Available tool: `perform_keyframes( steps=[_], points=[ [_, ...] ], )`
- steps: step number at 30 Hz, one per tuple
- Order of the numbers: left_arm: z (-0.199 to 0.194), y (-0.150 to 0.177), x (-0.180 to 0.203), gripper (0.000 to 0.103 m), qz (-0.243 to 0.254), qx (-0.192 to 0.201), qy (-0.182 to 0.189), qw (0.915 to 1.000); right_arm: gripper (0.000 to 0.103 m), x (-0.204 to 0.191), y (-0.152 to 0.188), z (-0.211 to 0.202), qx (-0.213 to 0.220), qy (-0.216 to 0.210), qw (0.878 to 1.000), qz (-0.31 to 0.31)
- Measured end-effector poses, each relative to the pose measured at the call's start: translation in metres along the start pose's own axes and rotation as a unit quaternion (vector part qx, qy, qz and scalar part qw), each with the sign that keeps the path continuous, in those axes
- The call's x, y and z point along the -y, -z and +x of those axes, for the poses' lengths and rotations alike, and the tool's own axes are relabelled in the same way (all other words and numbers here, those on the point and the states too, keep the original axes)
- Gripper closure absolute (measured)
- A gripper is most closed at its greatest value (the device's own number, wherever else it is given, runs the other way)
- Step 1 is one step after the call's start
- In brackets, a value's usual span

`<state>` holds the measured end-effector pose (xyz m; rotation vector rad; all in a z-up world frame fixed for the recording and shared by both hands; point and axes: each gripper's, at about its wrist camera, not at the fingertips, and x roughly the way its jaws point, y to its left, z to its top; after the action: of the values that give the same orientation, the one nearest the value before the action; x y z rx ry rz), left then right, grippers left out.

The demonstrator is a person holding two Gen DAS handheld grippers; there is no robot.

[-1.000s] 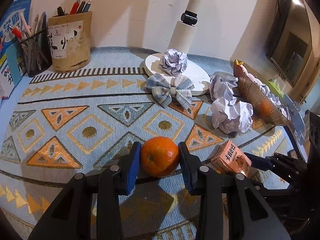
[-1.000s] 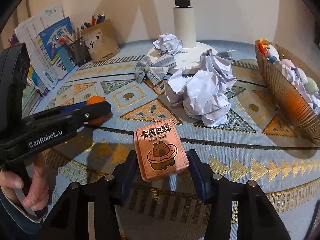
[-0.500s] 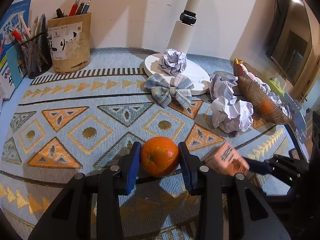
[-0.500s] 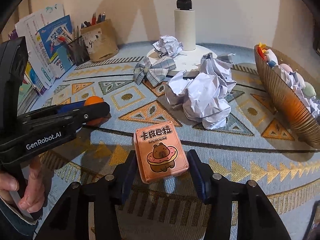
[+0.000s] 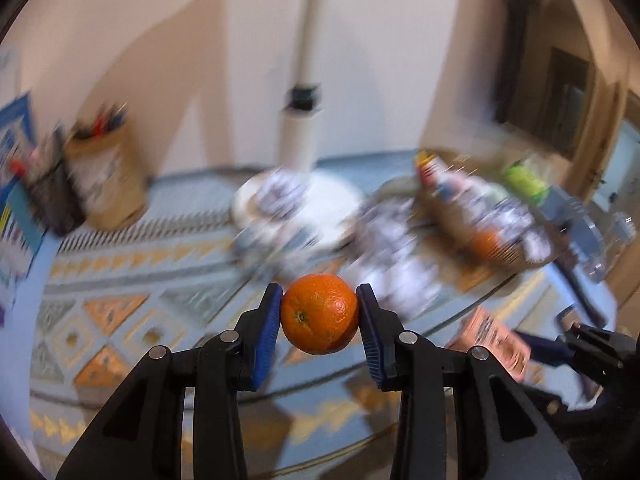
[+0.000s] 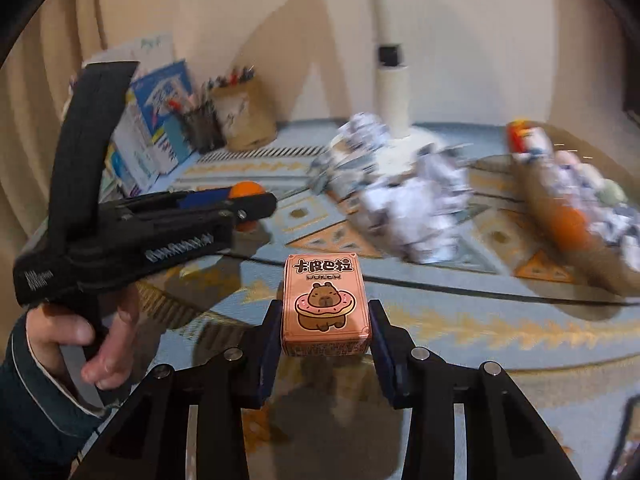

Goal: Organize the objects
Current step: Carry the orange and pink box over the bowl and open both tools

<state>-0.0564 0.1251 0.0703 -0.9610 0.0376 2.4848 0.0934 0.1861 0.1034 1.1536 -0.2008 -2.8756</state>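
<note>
The left gripper point(image 5: 319, 320) is clenched on an orange point(image 5: 320, 319), its blue pads pressed against both sides of the fruit, which hangs clear of the patterned cloth point(image 5: 120, 312) below; the right gripper point(image 6: 325, 332) grasps a pink card box point(image 6: 325, 304) printed with a cartoon animal in a doughnut, pads flat on its two long sides, the box upright and off the table. In the right wrist view the person's hand point(image 6: 80, 336) is wrapped around the left gripper's handle, and the orange shows as a small bright spot at its tip.

The step in hand looks like a carry: both things are lifted and, most likely, bound for the woven basket point(image 5: 472, 236) at the right of the table, which already holds another orange and some small wrapped items. Everything beyond the grippers is blurred, so the crumpled paper balls point(image 6: 412, 216) between the grippers and the basket can only be made out roughly.

To do it well, keep both grips firm and steady; the orange is round and held only across its middle, so a sudden tilt could let it roll out; the box is light and stiff and should ride safely if kept level. Pass above the paper balls rather than through them; bring each thing over the basket's rim before letting go, one hand at a time, so the two grippers do not crowd each other; set the orange low so it does not bounce out.
</note>
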Motion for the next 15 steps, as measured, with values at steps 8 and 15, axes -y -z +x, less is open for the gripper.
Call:
perform_keyframes(
  steps=[8, 15],
  points=[
    [0.039, -0.071, 0.097, 0.068, 0.030, 0.011, 0.085, 0.9958, 0.063, 0.115, -0.050, -0.094, 0.129, 0.108, 0.975, 0.148],
    [0.096, -0.091, 0.144, 0.068, 0.052, -0.004, 0.105, 0.9931, 0.063, 0.211, -0.063, -0.091, 0.162, 0.116, 0.936, 0.290]
  ],
)
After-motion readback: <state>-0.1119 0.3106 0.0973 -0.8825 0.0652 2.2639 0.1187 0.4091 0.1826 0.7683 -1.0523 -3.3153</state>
